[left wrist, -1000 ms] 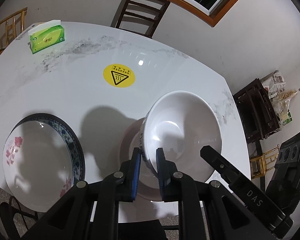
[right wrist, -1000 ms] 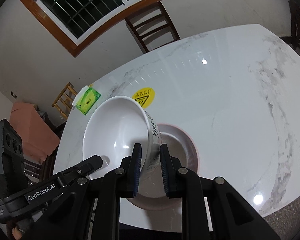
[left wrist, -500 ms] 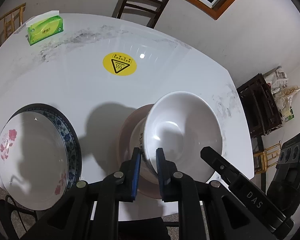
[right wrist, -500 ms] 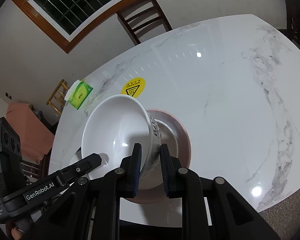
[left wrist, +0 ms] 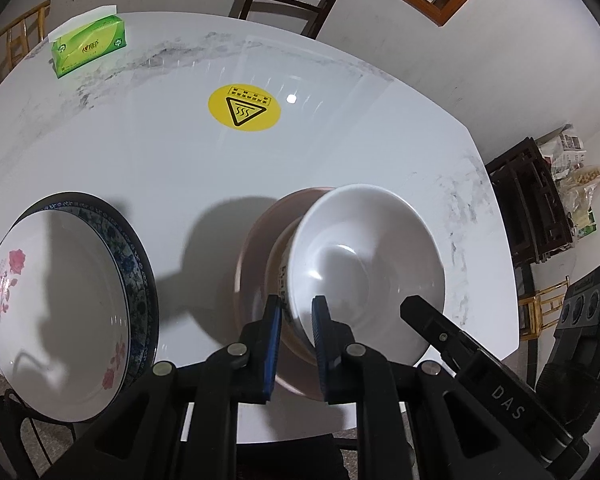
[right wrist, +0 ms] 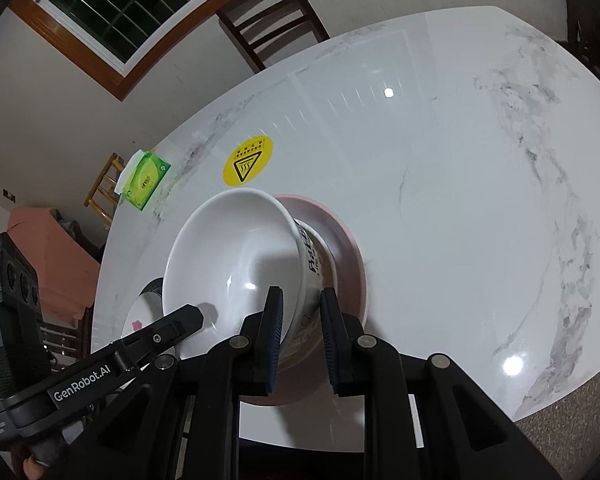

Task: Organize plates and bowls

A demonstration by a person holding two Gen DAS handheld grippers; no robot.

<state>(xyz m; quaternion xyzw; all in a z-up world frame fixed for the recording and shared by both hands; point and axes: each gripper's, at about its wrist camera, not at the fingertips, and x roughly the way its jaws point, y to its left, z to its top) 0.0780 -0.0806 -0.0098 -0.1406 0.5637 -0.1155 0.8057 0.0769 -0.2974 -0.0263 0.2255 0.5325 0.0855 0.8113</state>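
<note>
Marble table (left wrist: 140, 160) — both grippers grip bowl (left wrist: 364, 264).

Overhead light glares on the table (left wrist: 140, 152); hard shadows, fisheye-bent edges, possibly slight blur.
</note>
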